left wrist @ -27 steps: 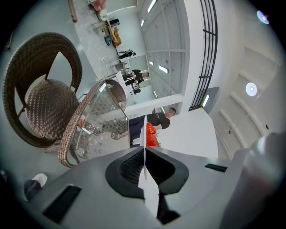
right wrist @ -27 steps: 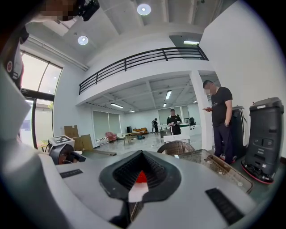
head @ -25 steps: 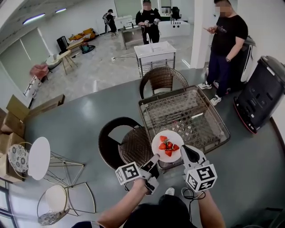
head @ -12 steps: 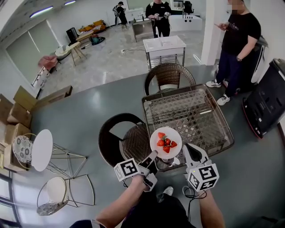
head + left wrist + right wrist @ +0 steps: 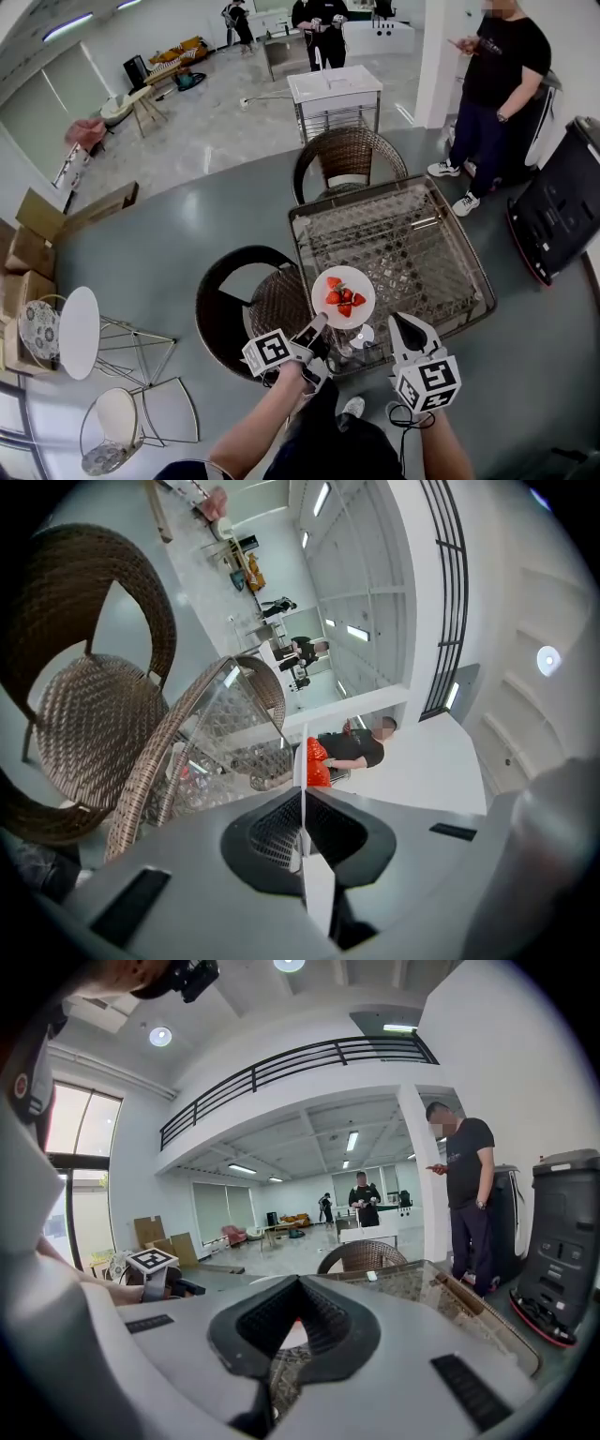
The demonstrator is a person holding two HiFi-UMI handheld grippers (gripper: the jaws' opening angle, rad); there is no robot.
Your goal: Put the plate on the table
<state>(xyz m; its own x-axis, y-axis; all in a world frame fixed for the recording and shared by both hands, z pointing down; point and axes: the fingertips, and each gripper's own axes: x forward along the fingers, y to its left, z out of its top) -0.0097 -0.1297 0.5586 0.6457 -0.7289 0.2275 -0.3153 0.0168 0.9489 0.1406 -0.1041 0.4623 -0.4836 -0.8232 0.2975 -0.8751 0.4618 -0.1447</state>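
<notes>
Plate [image 5: 343, 296] carries a small heap of strawberries [image 5: 344, 299]. Left gripper [image 5: 317, 326] has its jaws clamped on the plate's near rim; in the left gripper view the plate shows edge-on between them. Plate sits over the near edge of the glass-topped bench [image 5: 412, 246]; contact with it cannot be told. Right gripper [image 5: 402, 324] is just right of the plate, jaws together, empty.

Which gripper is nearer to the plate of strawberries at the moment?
Left. The left gripper is clamped on the plate at its near rim; the right gripper hovers to the plate's right, clear of it.
</notes>
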